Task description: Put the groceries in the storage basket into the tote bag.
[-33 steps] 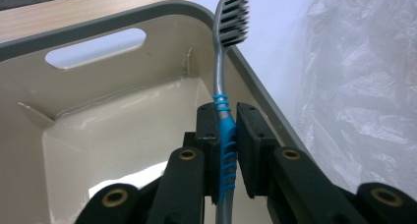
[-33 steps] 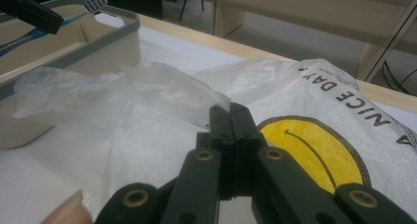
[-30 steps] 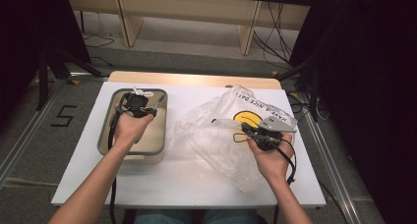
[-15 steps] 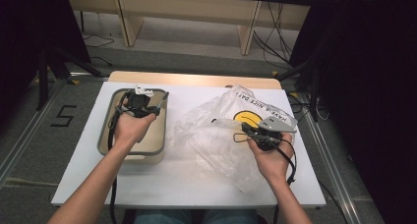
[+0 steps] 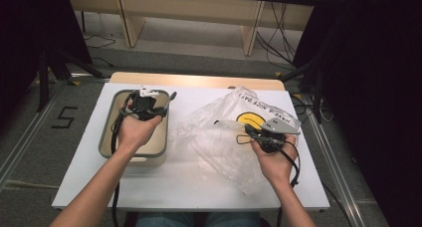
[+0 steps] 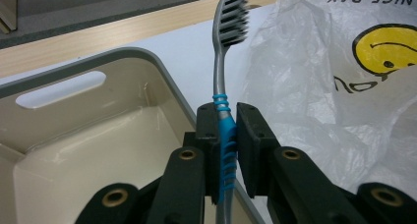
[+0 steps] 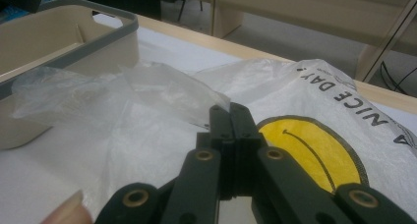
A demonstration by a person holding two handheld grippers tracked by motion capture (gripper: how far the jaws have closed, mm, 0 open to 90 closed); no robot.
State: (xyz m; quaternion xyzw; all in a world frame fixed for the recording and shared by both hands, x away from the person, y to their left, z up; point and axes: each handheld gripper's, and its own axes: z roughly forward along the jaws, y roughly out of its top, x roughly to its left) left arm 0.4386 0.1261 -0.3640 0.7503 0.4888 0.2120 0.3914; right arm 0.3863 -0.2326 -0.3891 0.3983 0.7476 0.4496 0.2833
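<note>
Toothbrush handle end below frame edge

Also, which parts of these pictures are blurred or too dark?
Left gripper view: the toothbrush bristles look slightly soft, the basin sharp. Right gripper view: the plastic bag is clear. High view: both side edges are very dark.

The toothbrush has a grey handle with a bright blue ribbed grip and dark grey bristles. The bin is beige with a grey rim. The plastic bag is clear-white, with a yellow smiley face and black letters. The table is white.
</note>
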